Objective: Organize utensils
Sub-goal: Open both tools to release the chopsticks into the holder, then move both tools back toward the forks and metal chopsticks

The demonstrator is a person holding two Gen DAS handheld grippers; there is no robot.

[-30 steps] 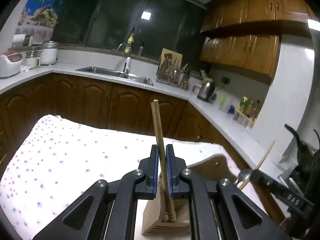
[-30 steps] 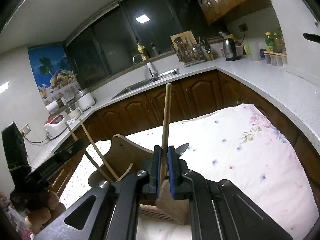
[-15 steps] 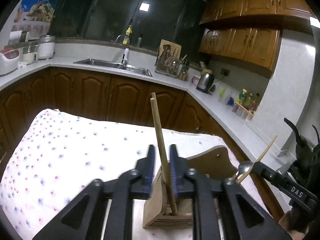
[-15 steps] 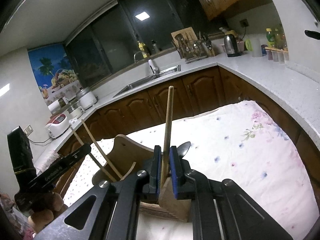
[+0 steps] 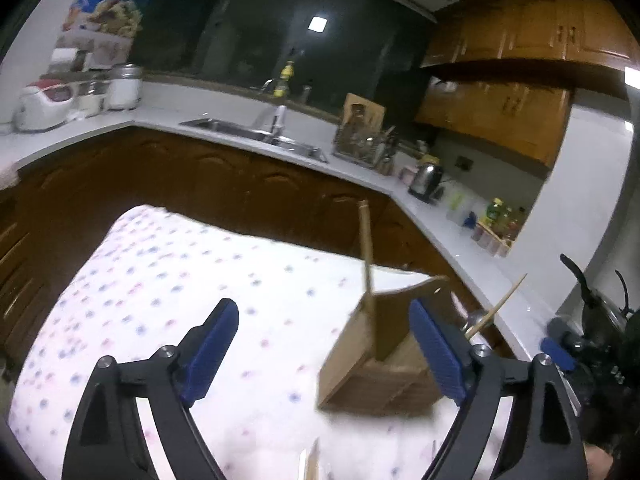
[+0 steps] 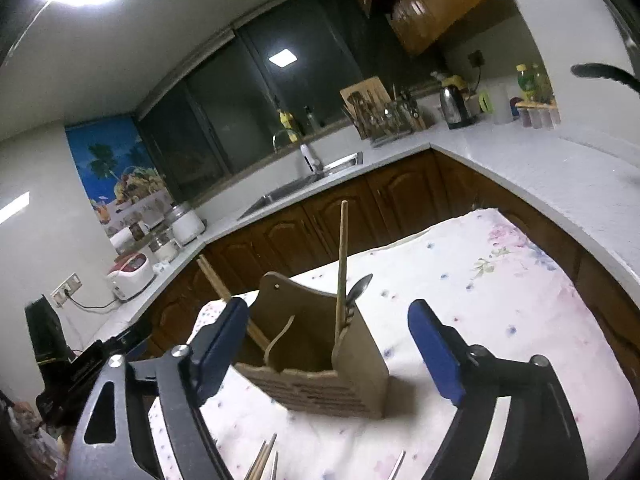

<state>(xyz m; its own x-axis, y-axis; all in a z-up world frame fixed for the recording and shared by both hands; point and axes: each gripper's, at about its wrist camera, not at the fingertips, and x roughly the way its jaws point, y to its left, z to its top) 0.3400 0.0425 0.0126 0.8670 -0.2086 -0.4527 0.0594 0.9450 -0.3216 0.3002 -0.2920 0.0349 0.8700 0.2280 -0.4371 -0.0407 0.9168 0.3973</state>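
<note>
Both tongs, left (image 5: 324, 352) and right (image 6: 328, 348), released their chopsticks, opening wide, empty.

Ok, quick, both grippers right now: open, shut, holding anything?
Left gripper: jaws opening, nothing between the pads.
Right gripper: jaws opening, nothing gripped; the tall wooden stick stands free in the holder.

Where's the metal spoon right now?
In the right wrist view the spoon stands bowl-up in the wooden holder's right compartment, just right of the upright chopstick.
</note>
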